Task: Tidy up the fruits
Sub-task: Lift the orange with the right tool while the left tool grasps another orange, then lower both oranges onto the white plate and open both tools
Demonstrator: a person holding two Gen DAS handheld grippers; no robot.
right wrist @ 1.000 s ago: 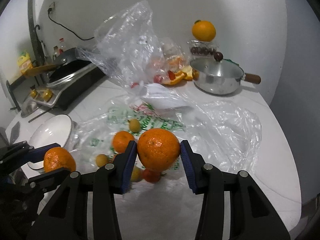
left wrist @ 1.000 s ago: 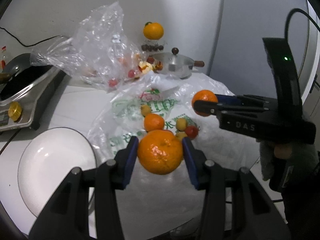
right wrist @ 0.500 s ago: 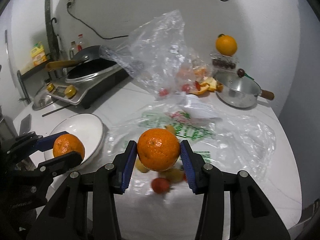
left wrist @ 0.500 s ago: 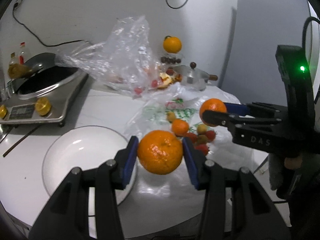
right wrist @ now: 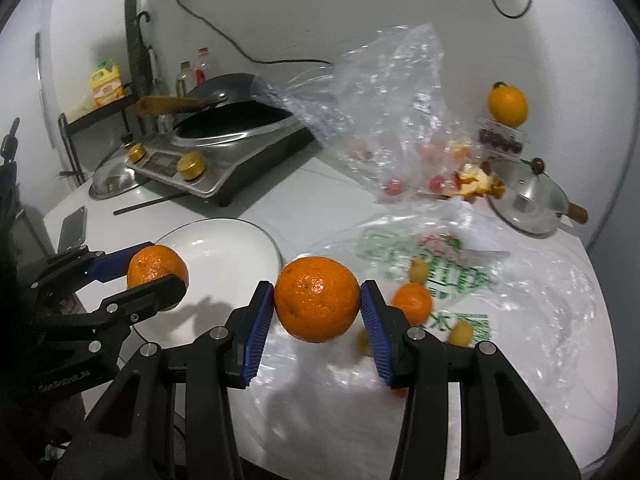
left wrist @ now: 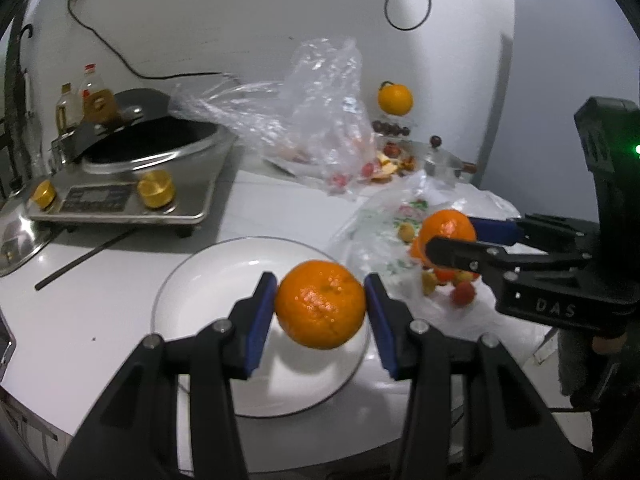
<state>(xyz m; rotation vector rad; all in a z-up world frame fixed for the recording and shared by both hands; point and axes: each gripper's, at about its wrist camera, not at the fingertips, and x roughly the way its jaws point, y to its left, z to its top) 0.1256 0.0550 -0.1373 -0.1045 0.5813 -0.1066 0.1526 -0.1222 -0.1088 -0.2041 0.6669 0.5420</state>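
Your left gripper is clamped on a mandarin, its blue pads pressing both sides of the fruit, which hangs above the white plate on the table. Your right gripper is likewise closed on a second mandarin, held clear of the table just to the right of the plate's rim and in front of the printed plastic bag. On that flattened bag lie a smaller orange fruit and several small yellow and red fruits. Behind it, a crumpled clear bag stands near the wall, with a lidded steel pot to its right and an induction cooker carrying a dark pan to its left.
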